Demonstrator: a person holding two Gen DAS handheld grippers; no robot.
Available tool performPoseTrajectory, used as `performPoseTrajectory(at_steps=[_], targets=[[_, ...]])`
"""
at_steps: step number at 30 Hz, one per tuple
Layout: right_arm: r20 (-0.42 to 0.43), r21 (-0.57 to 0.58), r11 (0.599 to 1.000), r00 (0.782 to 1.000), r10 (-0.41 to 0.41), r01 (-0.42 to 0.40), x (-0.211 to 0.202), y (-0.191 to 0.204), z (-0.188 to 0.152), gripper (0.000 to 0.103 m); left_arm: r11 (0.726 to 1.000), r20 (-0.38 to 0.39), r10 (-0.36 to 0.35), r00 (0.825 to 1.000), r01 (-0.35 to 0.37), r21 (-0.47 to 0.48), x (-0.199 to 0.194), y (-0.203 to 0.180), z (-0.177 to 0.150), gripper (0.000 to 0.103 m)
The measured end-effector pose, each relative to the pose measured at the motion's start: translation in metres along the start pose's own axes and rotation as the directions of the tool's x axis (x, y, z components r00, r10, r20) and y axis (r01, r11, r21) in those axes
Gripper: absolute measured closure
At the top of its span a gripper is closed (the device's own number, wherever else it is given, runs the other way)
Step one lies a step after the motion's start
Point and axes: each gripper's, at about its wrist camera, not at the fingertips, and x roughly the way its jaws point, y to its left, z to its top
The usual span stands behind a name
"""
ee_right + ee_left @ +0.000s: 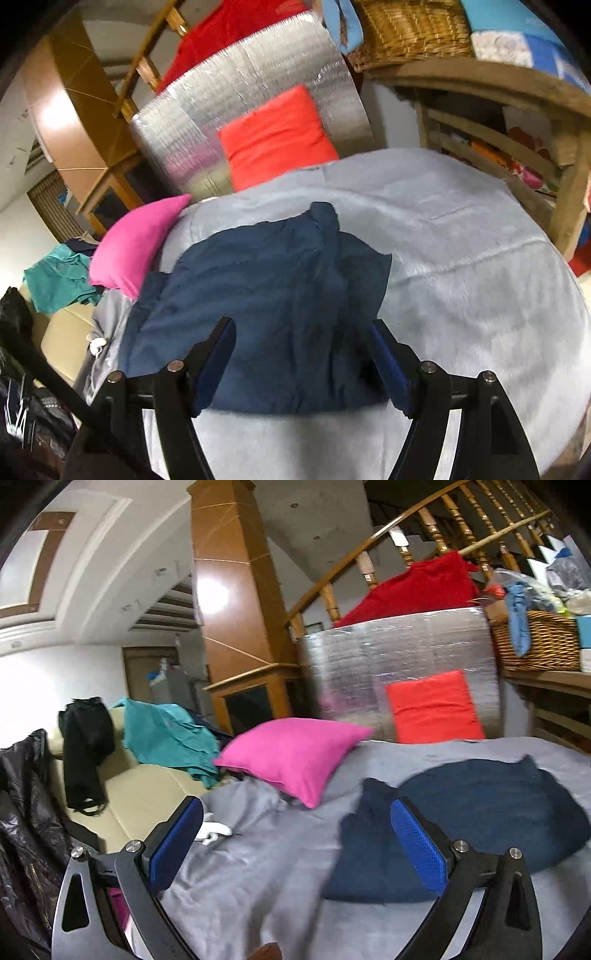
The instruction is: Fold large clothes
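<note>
Folded dark navy fabric garment (266, 306) laid on grey bedsheet (461, 258). Right gripper (304, 363) poised directly above near edge, fingers spread, nothing pinched. Left gripper (295, 843) spread, empty, offset left.

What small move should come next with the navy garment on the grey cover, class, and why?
Probably lower the right gripper onto the near edge of the navy garment and pinch it for another fold. Both it and the left gripper are open and empty, and the garment lies loose and only partly folded on the grey cover.
</note>
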Motion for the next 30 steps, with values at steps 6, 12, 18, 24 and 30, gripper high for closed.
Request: performPoseTrajectory(at_steps=[6, 12, 18, 24, 30], targets=[[0.045, -0.119, 0.988, 0.994, -0.094, 0.099, -0.079, 0.045, -0.047, 0.026, 0.988, -0.014, -0.150, 0.989, 0.149, -0.050, -0.051, -0.019, 0.018, 0.002], [0.027, -0.109, 0.994, 1.000, -0.015, 0.018, -0.128, 0.067, -0.066, 0.025, 0.963, -0.013, -0.248, 0.969, 0.245, -0.111, -0.103, -0.023, 0.029, 0.002], [0.066, -0.144, 0.988, 0.996, 0.066, -0.056, -0.168, 0.093, -0.082, 0.024, 0.963, 0.004, -0.250, 0.968, 0.250, -0.098, -0.140, -0.020, 0.031, 0.002], [0.054, -0.166, 0.982, 0.994, 0.098, -0.088, -0.178, 0.104, -0.096, 0.024, 0.991, 0.064, -0.124, 0.990, 0.127, -0.050, -0.164, -0.017, 0.024, 0.002], [0.017, -0.153, 0.983, 0.995, 0.101, -0.097, -0.170, 0.100, -0.102, 0.024, 1.000, 0.137, -0.031, 0.990, 0.031, 0.000, -0.175, -0.023, 0.023, 0.002]])
